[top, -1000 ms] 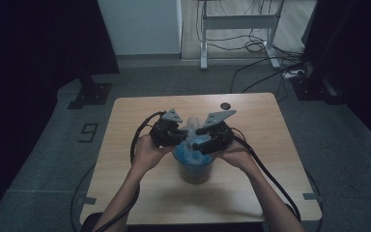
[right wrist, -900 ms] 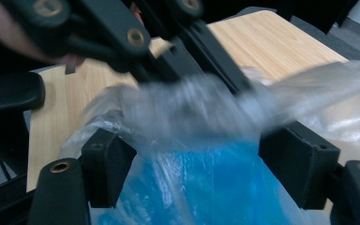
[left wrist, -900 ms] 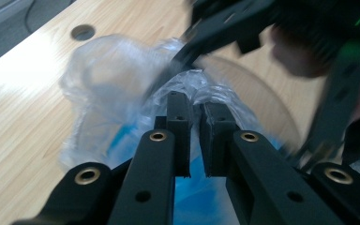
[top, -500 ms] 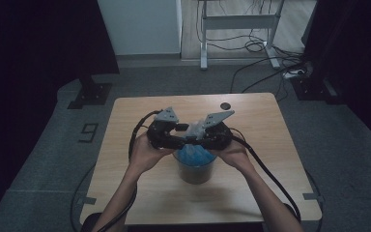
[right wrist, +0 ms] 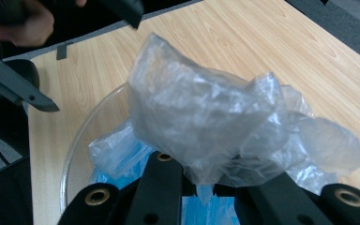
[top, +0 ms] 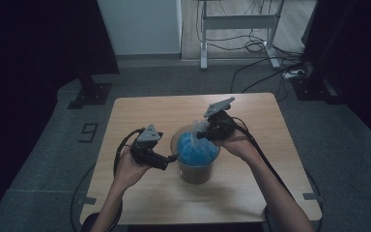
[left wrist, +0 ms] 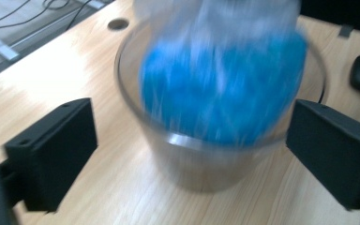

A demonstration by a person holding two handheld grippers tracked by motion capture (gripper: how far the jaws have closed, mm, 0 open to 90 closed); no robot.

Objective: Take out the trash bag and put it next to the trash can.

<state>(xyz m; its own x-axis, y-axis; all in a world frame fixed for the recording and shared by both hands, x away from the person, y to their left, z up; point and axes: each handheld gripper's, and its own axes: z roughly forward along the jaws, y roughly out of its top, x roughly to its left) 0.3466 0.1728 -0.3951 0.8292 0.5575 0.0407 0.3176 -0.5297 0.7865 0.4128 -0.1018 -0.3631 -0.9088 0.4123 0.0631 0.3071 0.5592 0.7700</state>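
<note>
step: right gripper (top: 204, 134) fingers pinching clear bag (right wrist: 206, 126) over glass container (top: 195, 171), mid-tabletop
left gripper (top: 170, 159): fingers spread, just opened, empty
next: probably lift bag clear

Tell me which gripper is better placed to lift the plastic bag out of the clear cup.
Right. The right gripper is shut on the plastic bag above the clear cup; the left gripper has just opened, empty, beside the cup.

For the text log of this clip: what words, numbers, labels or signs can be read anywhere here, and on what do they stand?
"9" – a large pale digit on the grey floor, left of the table in the high view.
Nothing else is legible: the clear bag, the blue filling, the clear container and both grippers bear no readable print.
</note>
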